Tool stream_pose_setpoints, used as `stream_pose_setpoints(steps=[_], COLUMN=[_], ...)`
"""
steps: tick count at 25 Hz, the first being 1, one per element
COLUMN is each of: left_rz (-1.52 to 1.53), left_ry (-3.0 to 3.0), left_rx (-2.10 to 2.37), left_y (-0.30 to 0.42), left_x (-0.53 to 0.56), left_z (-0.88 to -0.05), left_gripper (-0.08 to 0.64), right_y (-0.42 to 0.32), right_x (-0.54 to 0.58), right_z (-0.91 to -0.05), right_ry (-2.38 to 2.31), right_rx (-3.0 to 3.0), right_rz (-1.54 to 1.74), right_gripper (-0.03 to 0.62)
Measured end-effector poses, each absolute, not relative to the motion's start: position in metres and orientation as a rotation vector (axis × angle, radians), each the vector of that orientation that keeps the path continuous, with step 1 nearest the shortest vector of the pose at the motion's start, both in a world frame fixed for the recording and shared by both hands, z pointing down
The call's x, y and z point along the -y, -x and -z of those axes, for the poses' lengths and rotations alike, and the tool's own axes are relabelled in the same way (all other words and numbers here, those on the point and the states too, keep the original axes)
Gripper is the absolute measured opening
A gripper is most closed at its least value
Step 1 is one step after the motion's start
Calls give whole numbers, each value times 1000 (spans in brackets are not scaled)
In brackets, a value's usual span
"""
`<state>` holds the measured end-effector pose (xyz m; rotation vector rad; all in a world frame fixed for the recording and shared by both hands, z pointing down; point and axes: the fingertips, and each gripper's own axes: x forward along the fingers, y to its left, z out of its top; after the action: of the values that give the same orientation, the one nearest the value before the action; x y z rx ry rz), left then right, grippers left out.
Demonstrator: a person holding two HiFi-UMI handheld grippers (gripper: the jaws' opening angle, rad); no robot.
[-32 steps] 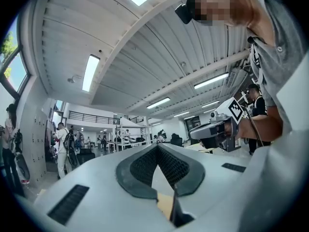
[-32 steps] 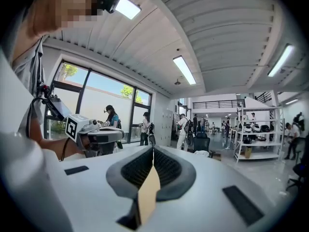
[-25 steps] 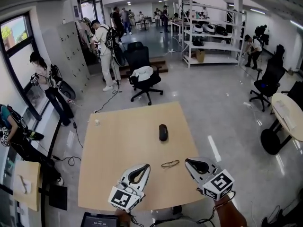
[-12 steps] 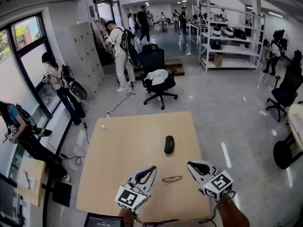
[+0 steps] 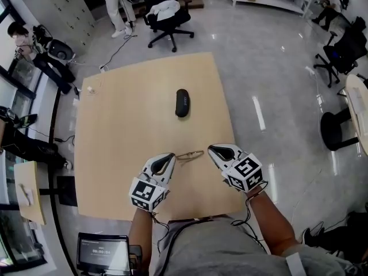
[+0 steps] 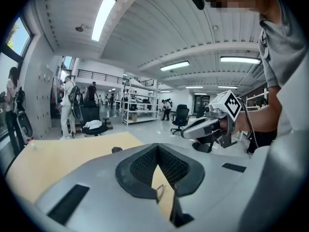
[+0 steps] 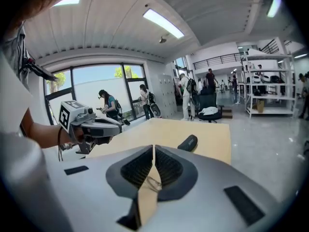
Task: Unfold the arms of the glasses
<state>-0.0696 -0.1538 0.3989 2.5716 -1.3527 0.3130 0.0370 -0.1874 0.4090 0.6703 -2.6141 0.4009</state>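
Thin-framed glasses [image 5: 190, 154] lie folded on the wooden table [image 5: 126, 125], near its front edge. My left gripper [image 5: 171, 156] hovers just left of them, jaws shut and empty. My right gripper [image 5: 210, 149] is just right of them, also shut with nothing in it. The two tips flank the glasses without touching them. In the left gripper view the left gripper [image 6: 157, 146] has its pads meeting at the tip, with the glasses [image 6: 159, 193] showing below. The right gripper view shows the right gripper [image 7: 153, 146] shut above the glasses [image 7: 153, 181].
A black oblong case [image 5: 182, 103] lies mid-table beyond the glasses. A small white object [image 5: 90, 89] sits near the table's far left edge. An office chair with a white cloth [image 5: 167, 13] stands past the table. A screen [image 5: 103, 252] sits at lower left.
Both grippers have come down toward the table and closed in on the glasses from either side. The head view has tipped downward. The glasses and case have not moved.
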Motion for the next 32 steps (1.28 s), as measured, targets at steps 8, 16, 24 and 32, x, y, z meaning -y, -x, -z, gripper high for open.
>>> stream_pose_setpoints(steps=[8, 16, 24, 32], left_rz=[-456, -534, -512, -510], left_ry=[-2372, -2268, -2187, -2178], left_rx=[1207, 1114, 1061, 1042], left_y=[82, 90, 121, 113], left_x=[160, 171, 180, 176], left_z=[-540, -627, -669, -677], left_gripper=[5, 6, 5, 6], right_y=[-22, -7, 26, 24], right_x=[189, 196, 208, 206], right_z=[-541, -625, -663, -668], right_ry=[-546, -485, -467, -442], right_rx=[2408, 2240, 2137, 2108], right_rz=[-550, -544, -521, -512], right_gripper=[9, 9, 12, 51])
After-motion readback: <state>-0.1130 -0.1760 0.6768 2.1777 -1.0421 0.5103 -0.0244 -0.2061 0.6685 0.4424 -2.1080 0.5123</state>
